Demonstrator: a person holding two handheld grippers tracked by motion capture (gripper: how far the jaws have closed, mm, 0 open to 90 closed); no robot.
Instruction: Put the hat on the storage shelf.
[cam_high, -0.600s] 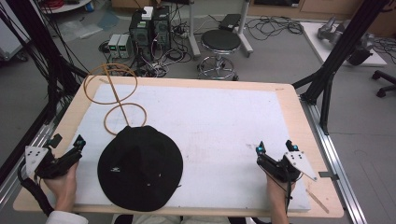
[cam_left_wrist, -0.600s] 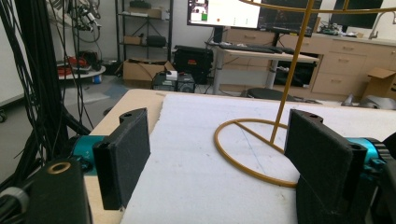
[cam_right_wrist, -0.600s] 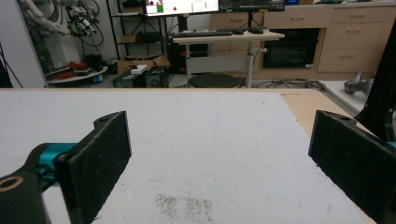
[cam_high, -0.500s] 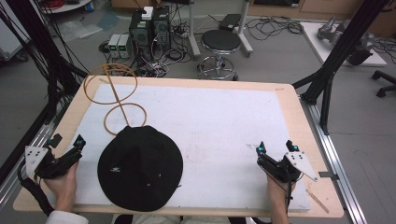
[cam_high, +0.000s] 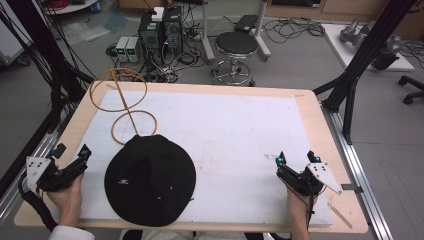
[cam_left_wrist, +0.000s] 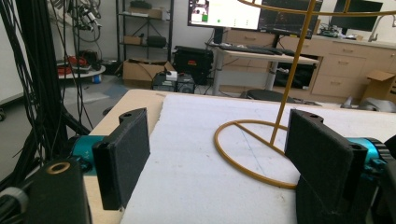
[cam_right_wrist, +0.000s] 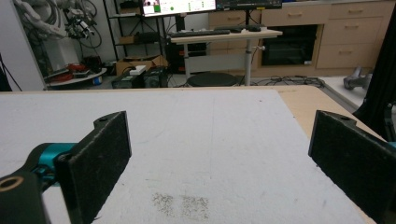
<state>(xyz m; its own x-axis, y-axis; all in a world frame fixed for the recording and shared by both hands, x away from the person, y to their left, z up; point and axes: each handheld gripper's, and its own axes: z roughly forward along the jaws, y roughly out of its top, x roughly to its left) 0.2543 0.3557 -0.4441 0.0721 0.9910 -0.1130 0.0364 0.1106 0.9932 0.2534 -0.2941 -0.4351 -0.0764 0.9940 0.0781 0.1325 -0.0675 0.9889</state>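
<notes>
Nothing has moved since the earlier frames: both tongs rest at the near corners of the bench (cam_high: 310, 107). Left tongs (cam_high: 71, 153) and right tongs (cam_high: 295, 158) gape wide, holding nothing. The black hat (cam_high: 150, 179) lies flat near-left, touching the wire stand (cam_high: 123, 102). Seemingly nothing is started; all remains.

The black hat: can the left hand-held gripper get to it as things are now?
Probably yes. The left hand-held gripper rests open just beside the black hat, with bare white mat between them. The yellow wire stand stands farther back, out of that path.
</notes>
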